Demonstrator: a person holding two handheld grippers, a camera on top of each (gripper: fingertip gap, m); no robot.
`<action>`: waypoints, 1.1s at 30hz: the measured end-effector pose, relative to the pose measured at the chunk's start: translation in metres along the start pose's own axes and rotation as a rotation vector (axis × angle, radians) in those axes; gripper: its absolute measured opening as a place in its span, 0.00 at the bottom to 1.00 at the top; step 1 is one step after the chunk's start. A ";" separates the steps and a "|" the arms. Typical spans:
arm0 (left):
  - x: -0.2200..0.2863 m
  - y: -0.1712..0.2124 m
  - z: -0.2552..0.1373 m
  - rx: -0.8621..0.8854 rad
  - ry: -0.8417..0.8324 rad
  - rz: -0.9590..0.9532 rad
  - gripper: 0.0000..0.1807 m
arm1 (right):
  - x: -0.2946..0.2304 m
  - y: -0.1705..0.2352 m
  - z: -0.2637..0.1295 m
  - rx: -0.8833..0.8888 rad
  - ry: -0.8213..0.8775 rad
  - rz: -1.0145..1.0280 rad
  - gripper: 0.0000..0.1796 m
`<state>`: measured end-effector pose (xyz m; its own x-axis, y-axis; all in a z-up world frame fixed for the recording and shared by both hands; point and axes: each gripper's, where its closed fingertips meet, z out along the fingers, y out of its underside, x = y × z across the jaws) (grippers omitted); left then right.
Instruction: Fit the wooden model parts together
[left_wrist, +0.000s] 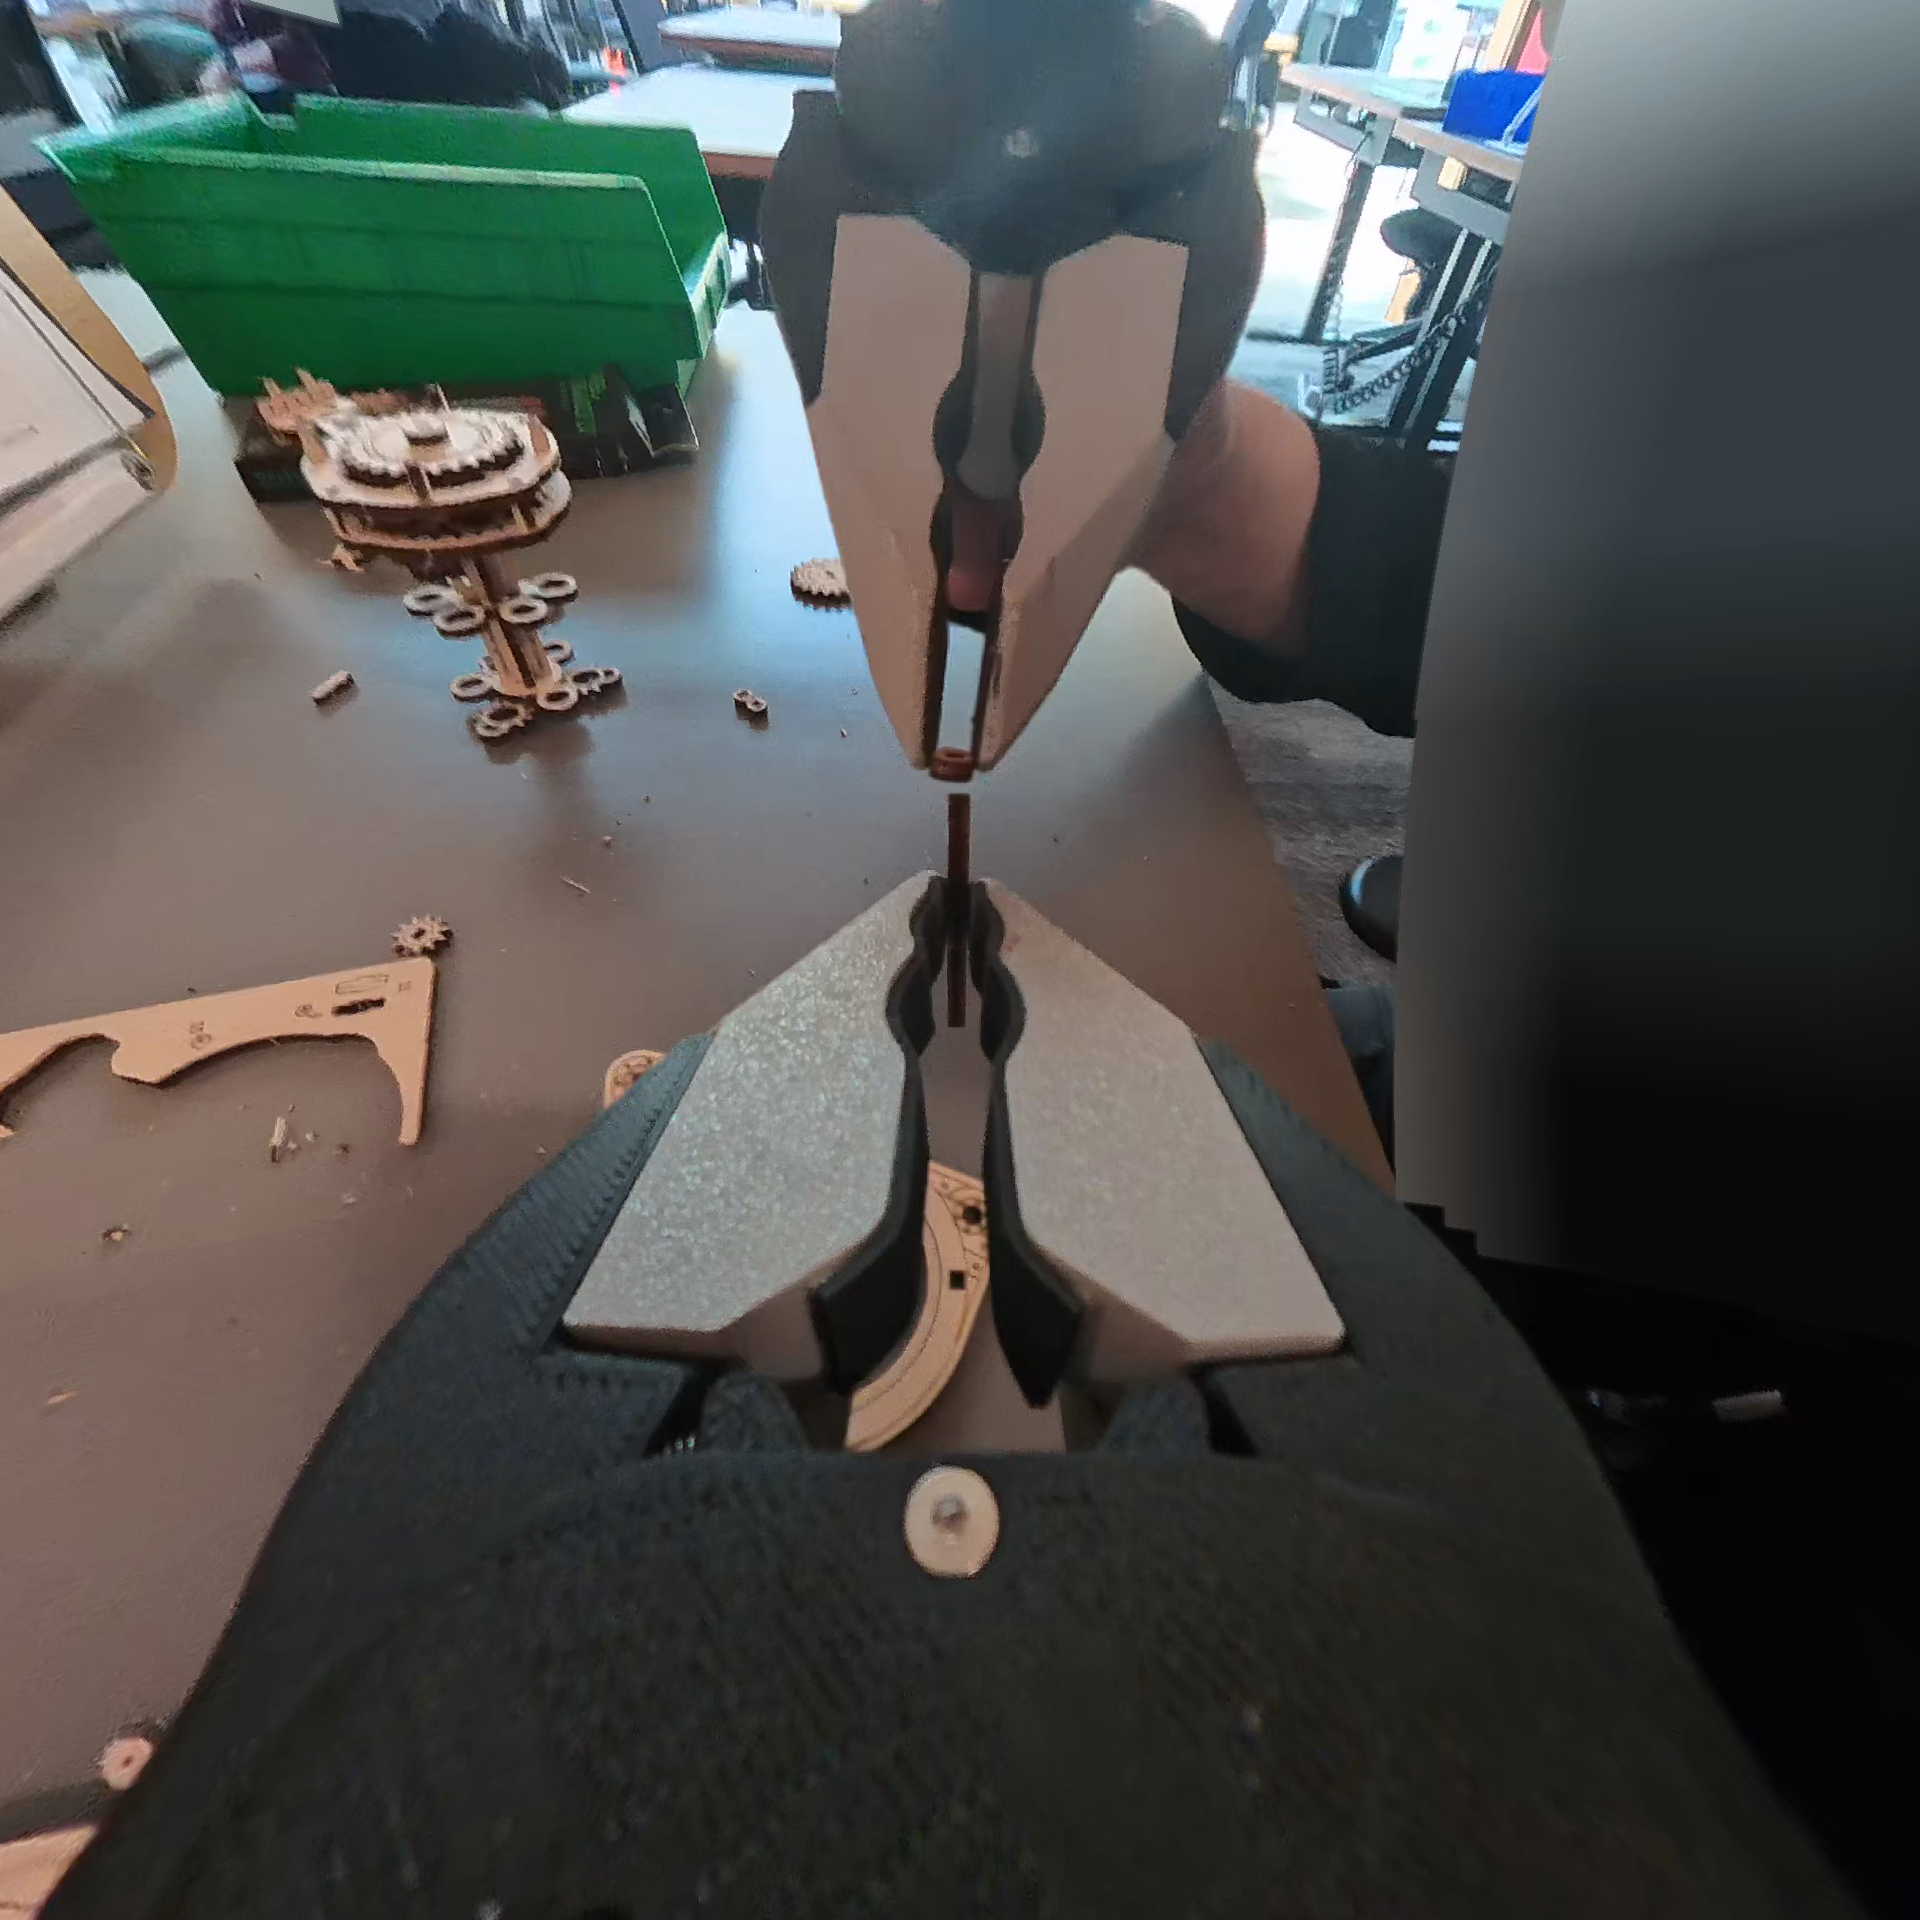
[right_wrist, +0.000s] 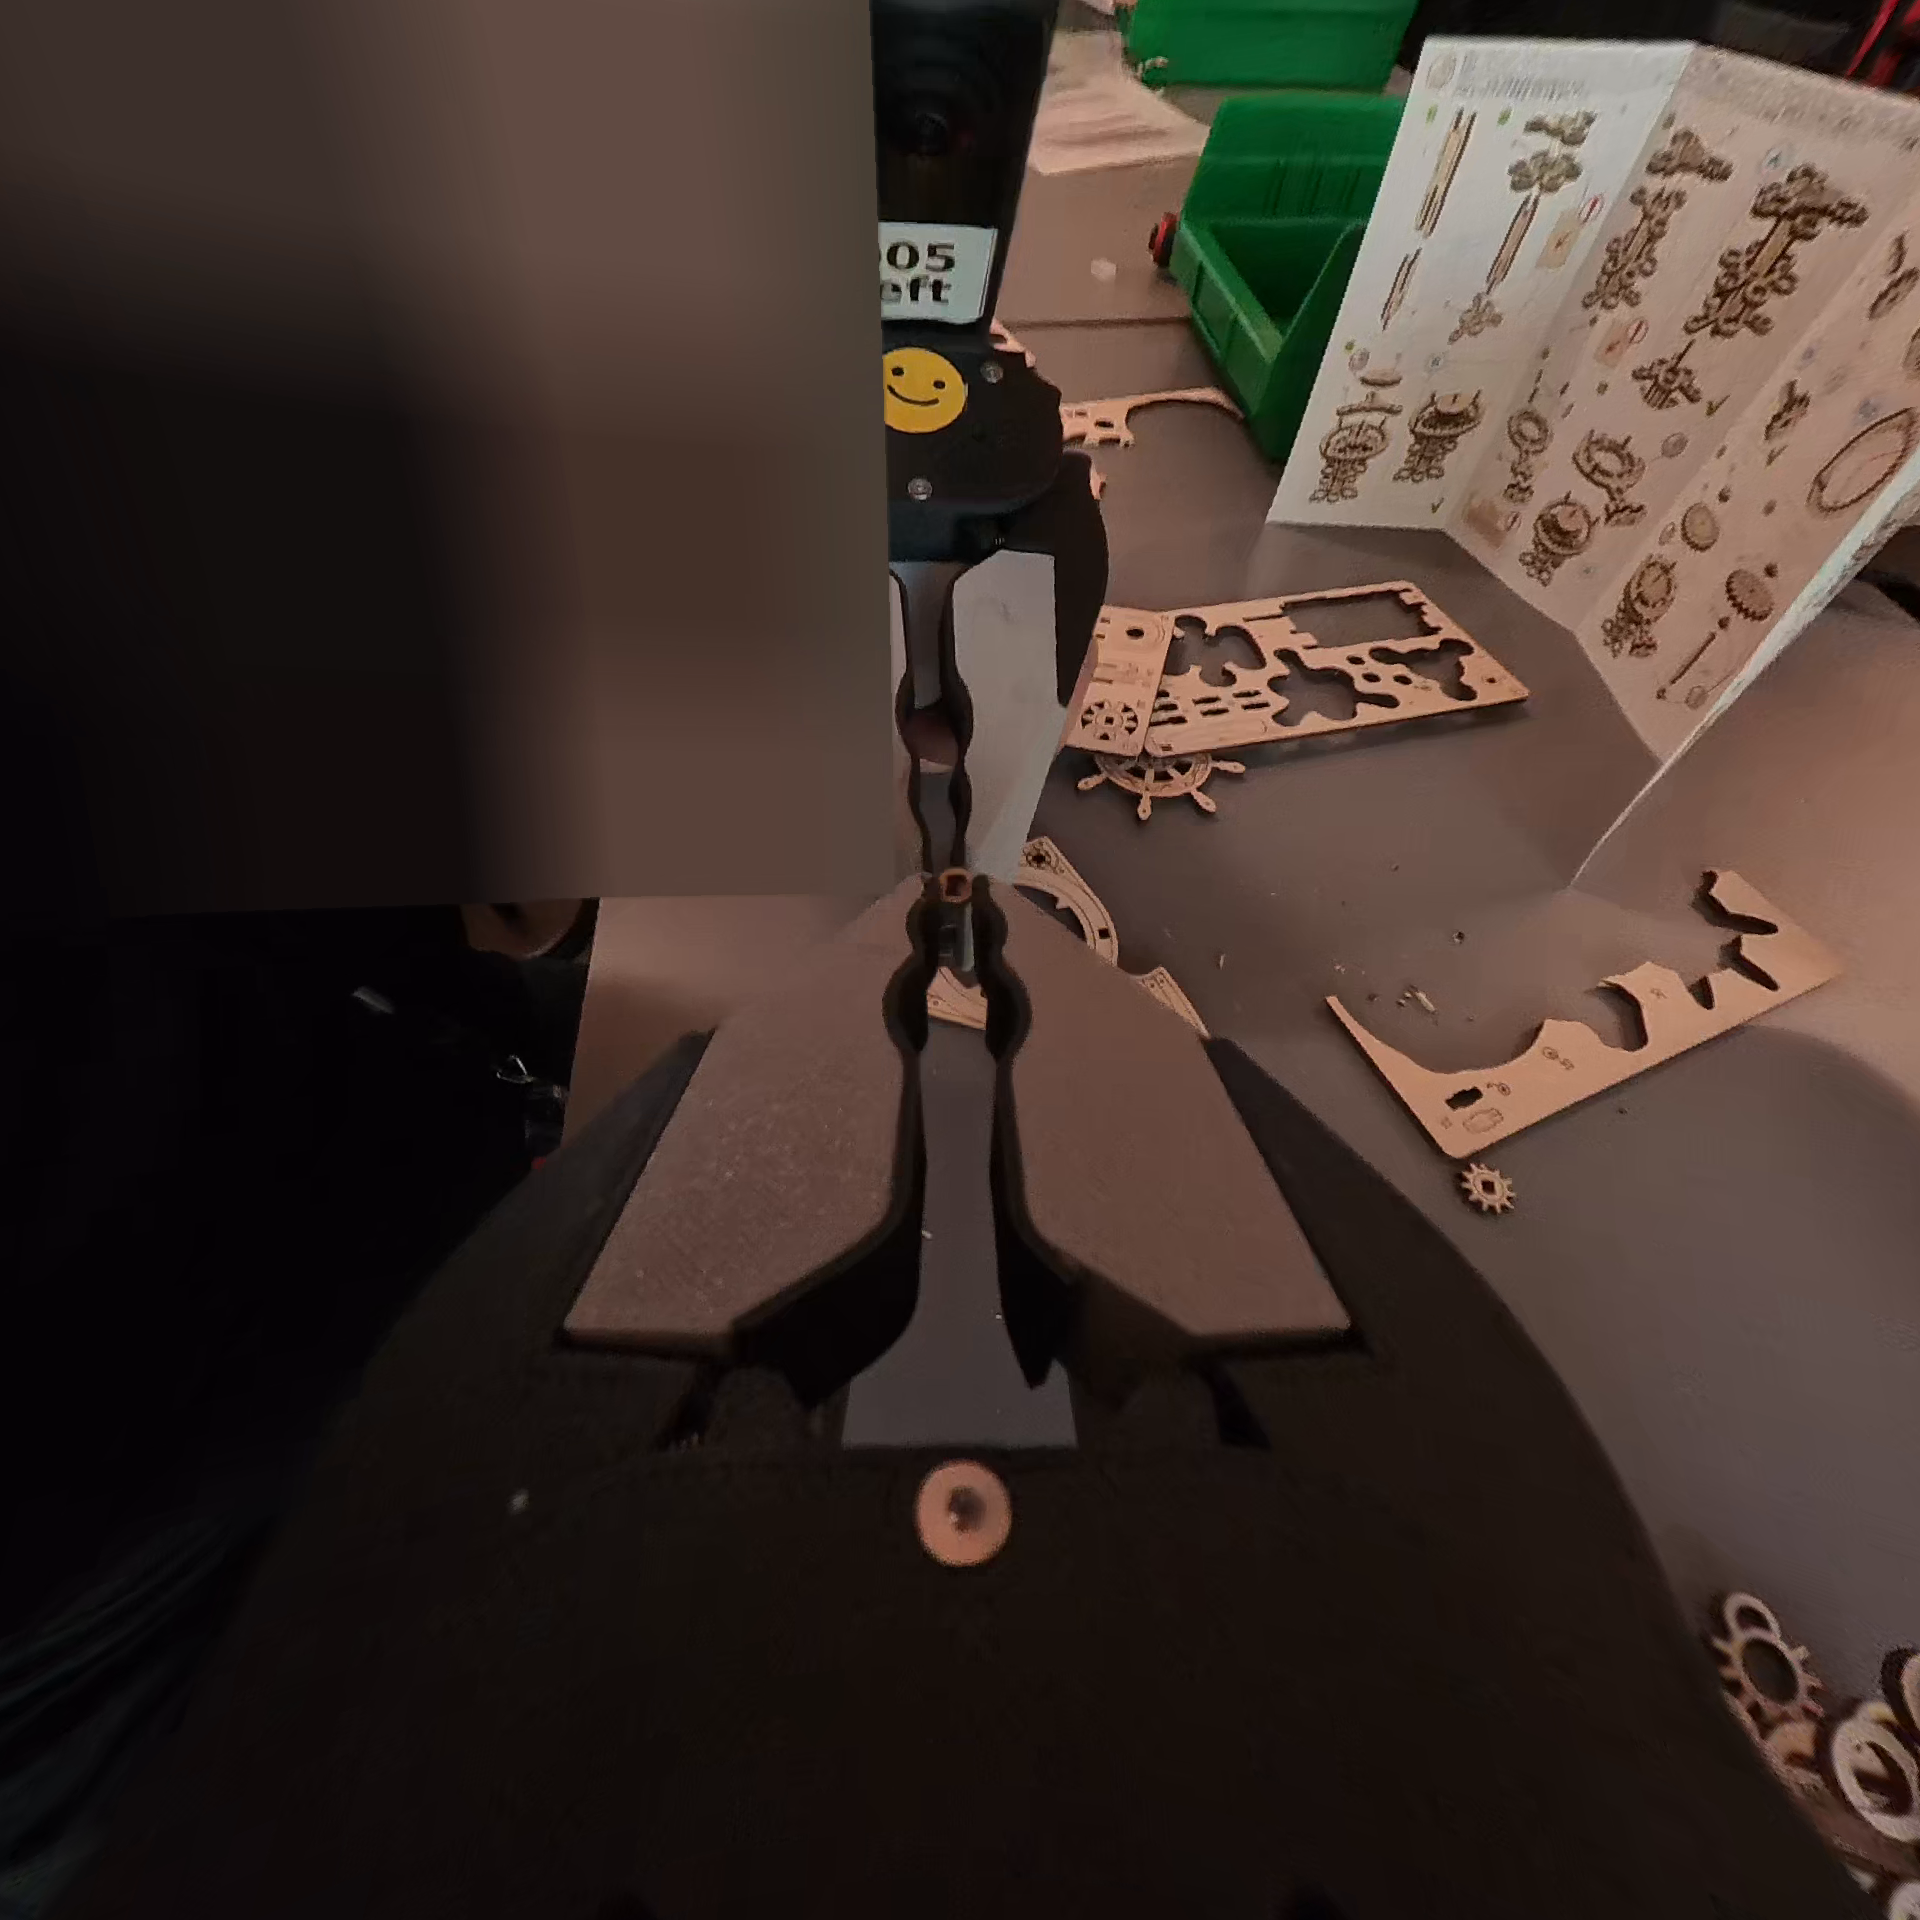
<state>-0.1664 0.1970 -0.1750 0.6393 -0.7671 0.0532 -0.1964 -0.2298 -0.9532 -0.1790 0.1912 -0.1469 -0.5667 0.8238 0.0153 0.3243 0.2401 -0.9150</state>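
Observation:
My left gripper is shut on a thin dark wooden stick that points away from me. Facing it tip to tip, my right gripper is shut on a small wooden ring with a hole. A small gap separates the stick's end from the ring. In the right wrist view my right gripper holds the small ring, with the left gripper right beyond it. A part-built wooden model stands on the table at the back left.
A green bin stands behind the model. Punched-out wooden sheets, small gears, a ship's wheel piece and a standing instruction sheet lie around. The table's edge runs close on the right. My two grippers' fingertips are within a few centimetres of each other. The part-built wooden model is about 20 cm from both grippers' fingertips.

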 end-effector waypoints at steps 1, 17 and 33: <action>-0.001 -0.003 -0.001 0.025 -0.010 0.021 0.01 | 0.000 -0.003 -0.001 0.016 0.005 -0.003 0.01; -0.009 -0.027 -0.008 0.198 -0.157 0.360 0.00 | -0.006 -0.023 -0.013 -0.097 0.392 -0.380 0.01; -0.018 -0.037 -0.017 0.195 -0.372 0.608 0.01 | -0.002 -0.029 -0.010 -0.061 0.483 -0.382 0.01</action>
<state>-0.1838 0.2092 -0.1354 0.6764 -0.4630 -0.5727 -0.4826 0.3088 -0.8196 -0.1799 0.1882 -0.1163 -0.2488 0.8097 0.5314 0.2171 0.5813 -0.7842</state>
